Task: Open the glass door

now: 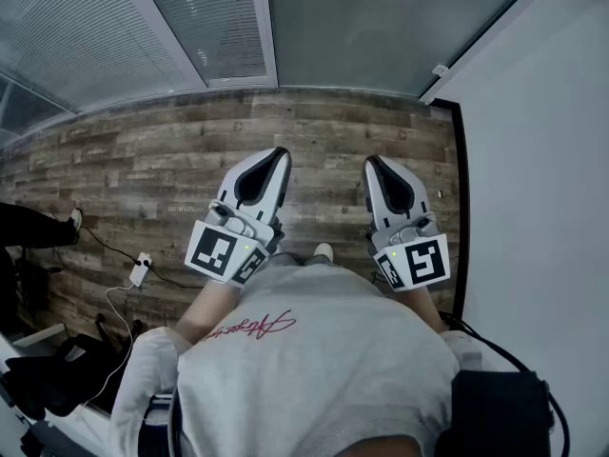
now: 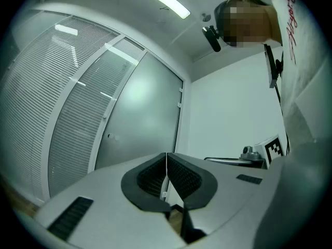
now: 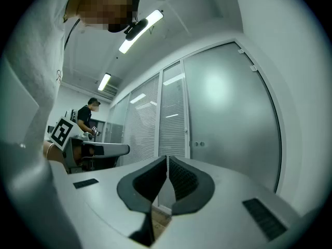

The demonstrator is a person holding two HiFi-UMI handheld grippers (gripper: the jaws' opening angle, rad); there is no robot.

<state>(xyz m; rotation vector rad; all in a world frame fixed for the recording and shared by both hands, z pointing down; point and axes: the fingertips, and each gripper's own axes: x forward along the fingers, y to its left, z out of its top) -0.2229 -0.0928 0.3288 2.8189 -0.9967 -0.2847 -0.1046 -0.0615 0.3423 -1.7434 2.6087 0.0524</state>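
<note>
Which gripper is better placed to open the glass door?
Probably the left gripper. The glass door has small fittings by its left edge, and the left gripper lines up with that edge; the right gripper faces the pane's middle. Both are shut.

You stand on a wood-plank floor [image 1: 171,150] with your shoe tip [image 1: 324,251] near the centre, and at eight o'clock lies a small white plug box [image 1: 141,268], its black cable [image 1: 105,246] running toward nine o'clock, where another person's shoe [image 1: 72,220] rests.
</note>
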